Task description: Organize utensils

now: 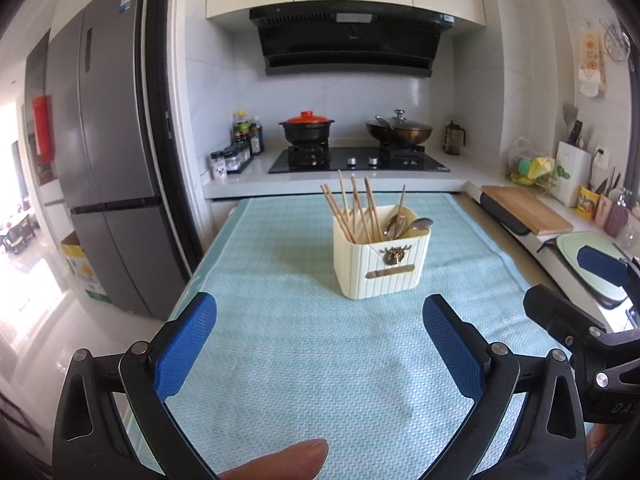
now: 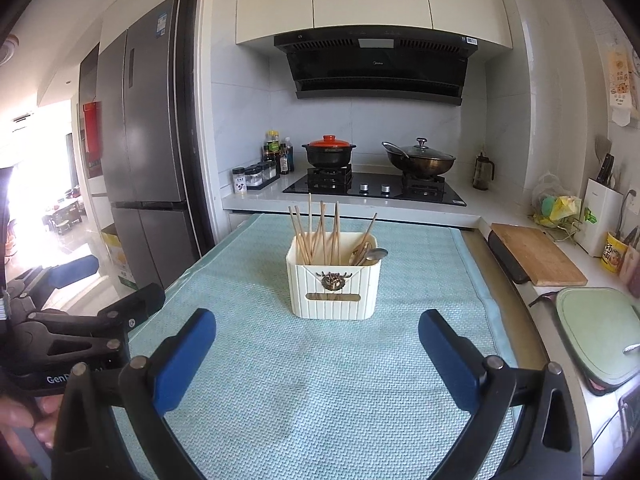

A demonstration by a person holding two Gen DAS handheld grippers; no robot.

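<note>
A cream ribbed plastic utensil holder [image 1: 382, 262] with a small brass ornament on its front stands upright on a pale green woven mat [image 1: 304, 360], towards the mat's far end; wooden chopsticks [image 1: 352, 210] lean in its left compartment, and a metal spoon [image 1: 418, 225] lies with other utensils in its right one. The left gripper [image 1: 320, 344] with blue pads hangs over the near part of the mat, jaws wide apart with nothing between them. The right gripper [image 2: 318, 354] is beside it, likewise spread wide and empty, well short of the holder.
</note>
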